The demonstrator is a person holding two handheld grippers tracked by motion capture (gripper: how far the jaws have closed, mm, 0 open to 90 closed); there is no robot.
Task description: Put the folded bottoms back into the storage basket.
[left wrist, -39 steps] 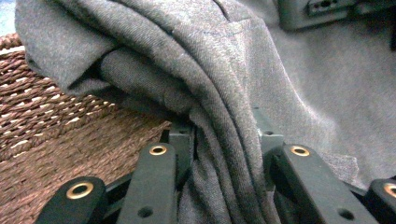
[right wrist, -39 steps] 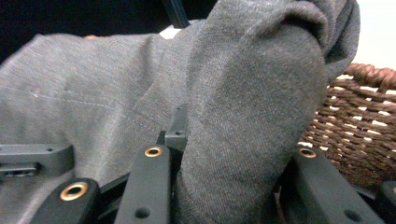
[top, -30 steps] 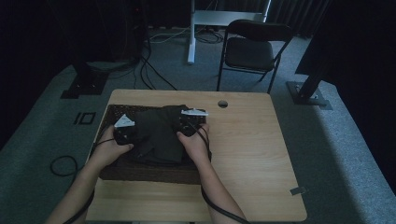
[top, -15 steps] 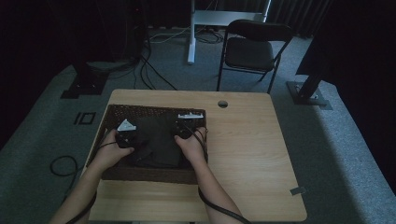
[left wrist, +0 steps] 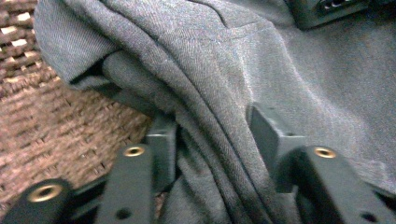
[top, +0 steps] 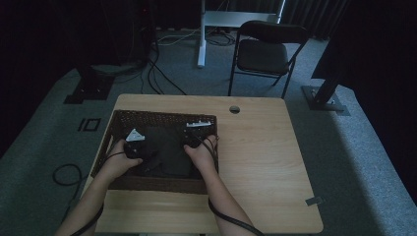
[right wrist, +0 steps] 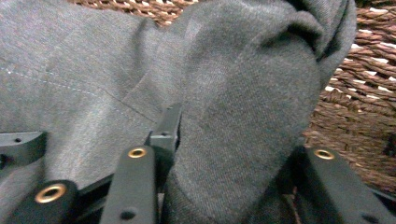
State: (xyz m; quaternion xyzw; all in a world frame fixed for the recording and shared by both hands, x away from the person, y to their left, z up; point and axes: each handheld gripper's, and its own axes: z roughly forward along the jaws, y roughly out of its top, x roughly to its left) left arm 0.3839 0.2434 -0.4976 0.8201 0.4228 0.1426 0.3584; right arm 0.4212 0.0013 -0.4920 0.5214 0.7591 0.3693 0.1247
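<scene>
A dim room seen from above: a wooden table [top: 255, 162] with a dark woven basket [top: 147, 118] on its left half. A grey folded garment [top: 167, 147] lies inside the basket, and both of the person's hands reach into it. The left gripper [top: 134, 147] and right gripper [top: 194, 140] sit side by side over the cloth, close to the basket's near wall. The right half of the table is bare wood, with open floor and a folding chair [top: 265, 51] beyond. In the left gripper view, its jaws have just been opening, and a thick fold of garment [left wrist: 219, 154] stands between them. In the right gripper view, the jaws have likewise just been opening around a rolled bunch of cloth [right wrist: 243, 116], with wicker [right wrist: 359, 107] just beside it. Whether the pads touch the cloth is hard to make out, and the basket floor is mostly hidden
</scene>
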